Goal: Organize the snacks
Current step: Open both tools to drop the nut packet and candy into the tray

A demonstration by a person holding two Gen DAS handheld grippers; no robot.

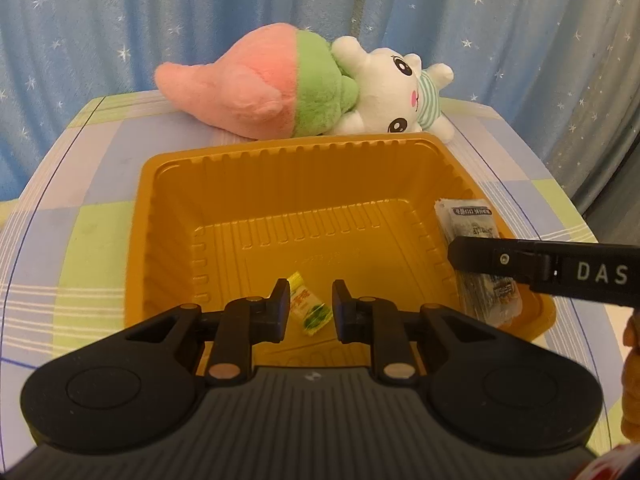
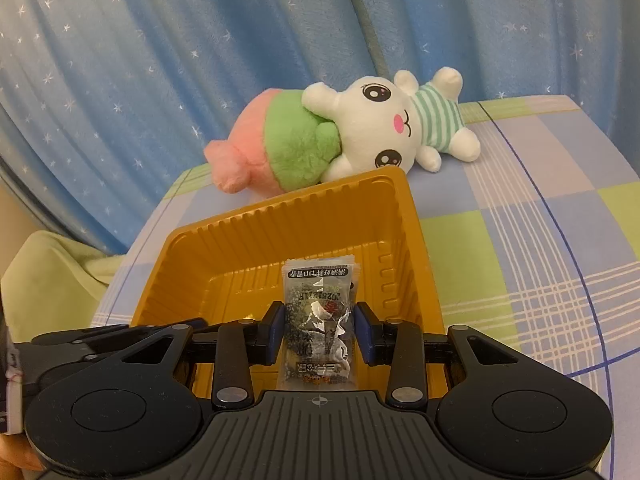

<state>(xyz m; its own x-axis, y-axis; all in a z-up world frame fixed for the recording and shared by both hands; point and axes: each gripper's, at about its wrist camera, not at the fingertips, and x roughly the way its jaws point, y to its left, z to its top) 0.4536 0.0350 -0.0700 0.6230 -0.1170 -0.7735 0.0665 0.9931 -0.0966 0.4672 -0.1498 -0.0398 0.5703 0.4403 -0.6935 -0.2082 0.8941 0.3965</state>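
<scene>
An orange ribbed plastic tray [image 1: 280,184] stands on the checked tablecloth. My left gripper [image 1: 311,306] hangs low inside its near side. A small yellow-green candy packet [image 1: 310,310] lies between the fingers on the tray floor, and a gap shows beside the right pad, so the gripper is open. My right gripper [image 2: 320,328] is shut on a clear snack packet [image 2: 318,292] with dark contents, held over the tray [image 2: 320,216] near its right wall. In the left wrist view the same packet [image 1: 470,222] shows behind that gripper's black finger [image 1: 480,258].
A pink-and-green plush [image 1: 256,92] and a white plush animal [image 1: 392,92] lie just behind the tray's far rim. A blue star-patterned curtain [image 1: 160,20] hangs behind the table. A person's hand [image 1: 632,360] shows at the right edge.
</scene>
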